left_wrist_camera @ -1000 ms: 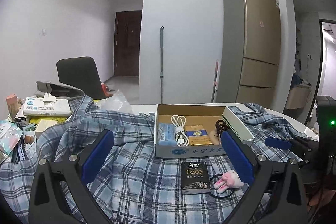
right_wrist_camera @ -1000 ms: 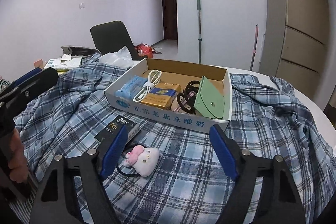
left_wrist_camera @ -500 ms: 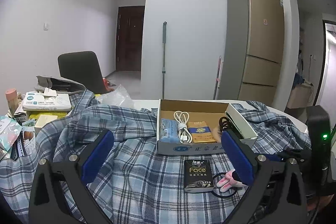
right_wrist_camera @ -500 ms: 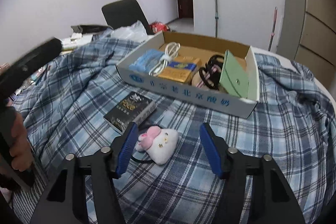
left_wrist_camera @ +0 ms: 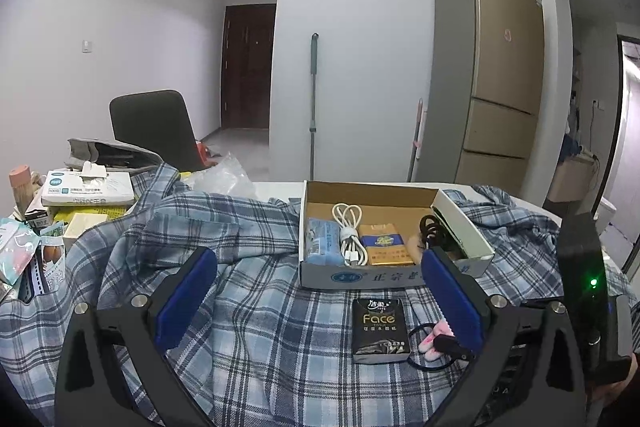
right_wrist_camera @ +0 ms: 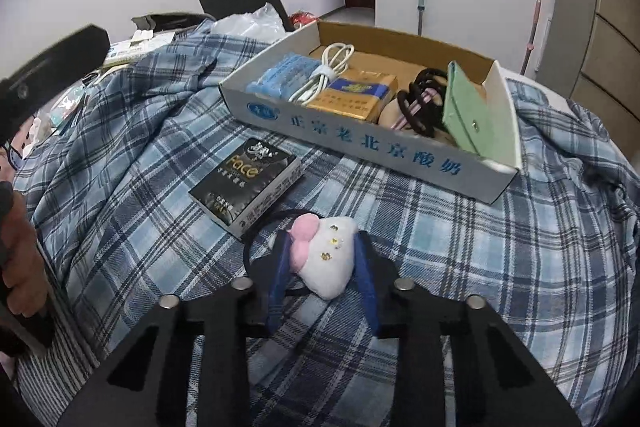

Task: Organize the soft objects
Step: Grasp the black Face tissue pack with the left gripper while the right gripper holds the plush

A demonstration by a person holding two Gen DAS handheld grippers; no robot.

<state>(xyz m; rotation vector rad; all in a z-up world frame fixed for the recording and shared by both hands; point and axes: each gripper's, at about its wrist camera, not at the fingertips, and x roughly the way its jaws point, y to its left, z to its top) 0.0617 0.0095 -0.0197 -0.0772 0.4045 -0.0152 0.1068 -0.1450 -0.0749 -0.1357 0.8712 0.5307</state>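
A small white and pink plush toy on a black loop lies on the blue plaid shirt. My right gripper has its blue pads closed against both sides of the toy. In the left wrist view the toy shows partly behind the right finger. A black "Face" tissue pack lies just left of it and also shows in the left wrist view. My left gripper is open and empty above the shirt. An open cardboard box holds a blue pack, white cable, yellow pack, black hair ties and a green pouch.
The box's front wall stands just beyond the left gripper. Tissue boxes and packets crowd the table's left side. A black chair stands behind the table. A tall fridge is at the back right.
My right gripper has moved down and forward onto the plush toy and its jaws have narrowed from wide open to pressing on it. The left gripper has risen slightly, staying open.
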